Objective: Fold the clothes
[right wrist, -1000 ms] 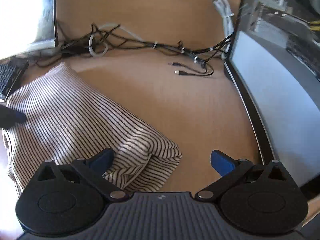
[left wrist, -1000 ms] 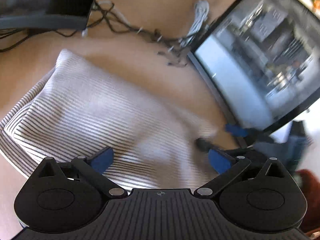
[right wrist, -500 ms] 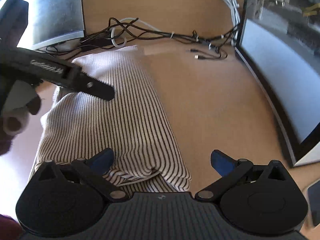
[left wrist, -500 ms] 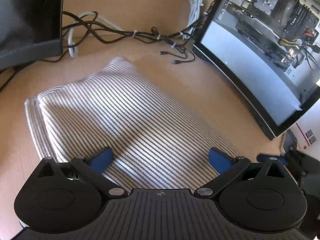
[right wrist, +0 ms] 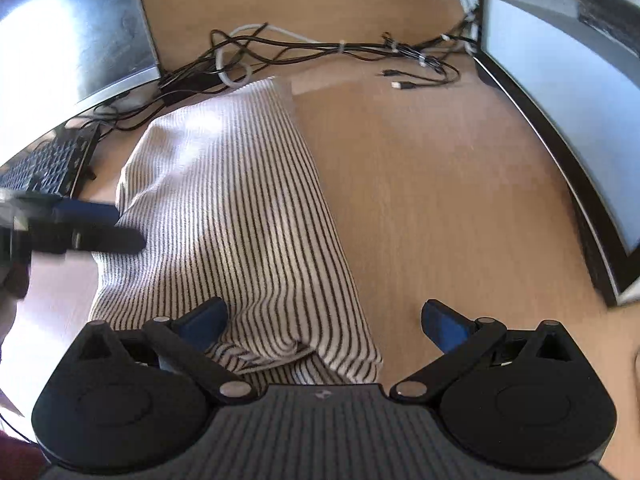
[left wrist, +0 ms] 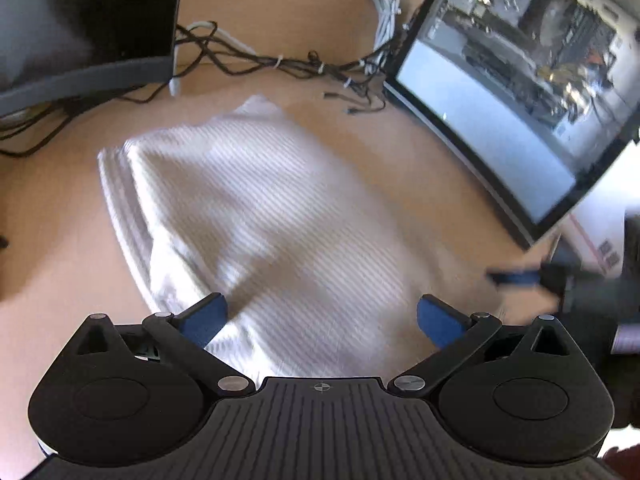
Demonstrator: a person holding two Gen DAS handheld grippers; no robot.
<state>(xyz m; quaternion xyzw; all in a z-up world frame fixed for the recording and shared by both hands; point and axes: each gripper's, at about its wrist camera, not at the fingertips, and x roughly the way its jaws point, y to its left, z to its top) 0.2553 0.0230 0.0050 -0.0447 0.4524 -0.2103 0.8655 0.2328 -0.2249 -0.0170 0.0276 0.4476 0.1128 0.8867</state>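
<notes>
Hovering with jaws spread wide and nothing held, the left gripper (left wrist: 320, 316) hangs over a striped garment (left wrist: 256, 224) on a wooden desk (left wrist: 420, 168), while the right gripper (right wrist: 324, 318), equally wide and empty, sits above the garment's near end.

The cloth lies as a compact, layered bundle between a dark monitor (right wrist: 68, 28) on one side and a lit screen (right wrist: 568, 92) on the other, its far corner close to a tangle of cables (right wrist: 320, 46). A doubled edge shows at the near end, so at least one fold is in place; the left view is motion-blurred, and whether another fold or only smoothing is left cannot be settled.

From the right wrist, the bundle's long axis runs from the grippers toward the cables, leaning slightly left, stripes along it.
</notes>
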